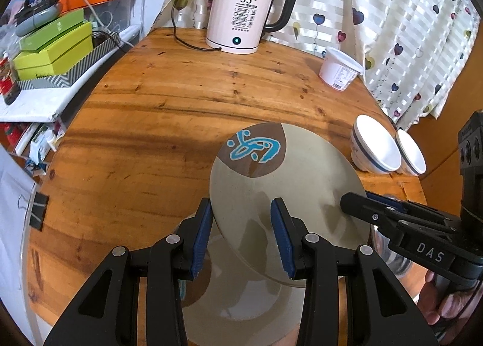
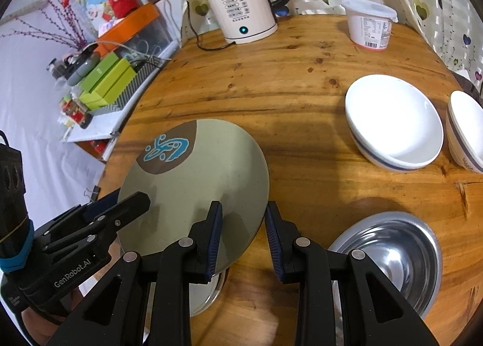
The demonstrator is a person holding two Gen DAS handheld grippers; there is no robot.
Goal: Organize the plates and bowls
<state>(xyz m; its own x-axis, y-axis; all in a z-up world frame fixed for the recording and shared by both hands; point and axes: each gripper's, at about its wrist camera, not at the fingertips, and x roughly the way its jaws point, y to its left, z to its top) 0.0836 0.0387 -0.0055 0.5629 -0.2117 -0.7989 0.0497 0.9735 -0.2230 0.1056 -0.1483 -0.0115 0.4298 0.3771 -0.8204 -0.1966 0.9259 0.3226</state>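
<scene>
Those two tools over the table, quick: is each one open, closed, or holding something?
Left tool: closed on the rim of the grey-green plate.
Right tool: closed on the same plate's opposite edge.

Both grippers hold a beige plate (image 2: 196,182) tilted above the wooden table (image 2: 302,89): right gripper (image 2: 243,240) on its near right rim, left gripper (image 2: 126,207) on its left. A steel bowl (image 2: 392,255) sits near right.

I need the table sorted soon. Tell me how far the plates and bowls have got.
Done: nothing looks stacked yet. In hand: the left gripper and right gripper each clasp an edge of the round grey-green plate with a blue motif, lifted above a similar plate. Left: two white blue-banded bowls and a steel bowl sit apart on the wooden table.
</scene>
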